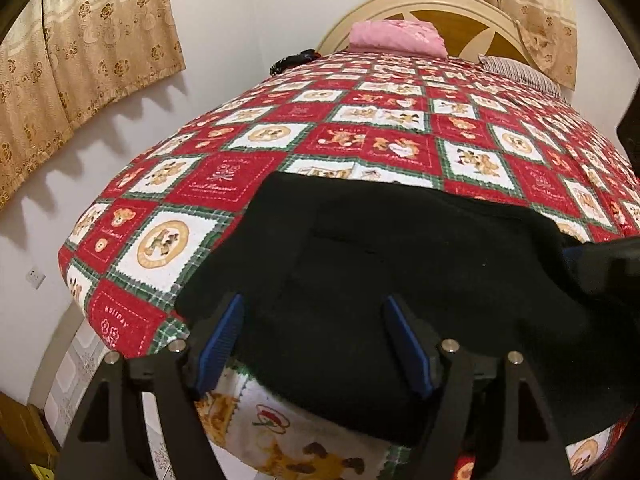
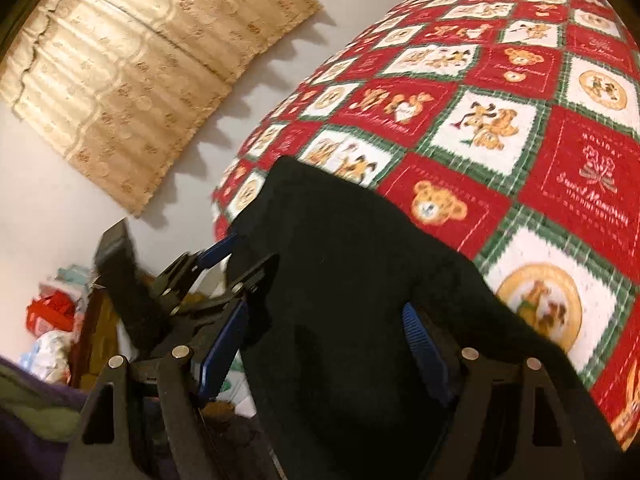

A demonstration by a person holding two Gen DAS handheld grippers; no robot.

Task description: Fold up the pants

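The black pants [image 1: 400,264] lie bunched at the near corner of the bed, on the red teddy-bear quilt [image 1: 360,120], with their near edge hanging toward me over the bed's edge. My left gripper [image 1: 316,344] hovers above that edge with its fingers spread wide, grasping nothing. My right gripper [image 2: 324,344] is spread just as wide, the cloth lying between its fingers but not pinched. Before any fold, I judge I should find the waistband corners, one per side, and clamp well into the cloth so the thick fabric cannot slip. The black hides seams, so I go slowly. A pink bundle [image 1: 396,36] sits well apart by the headboard [image 1: 460,4].
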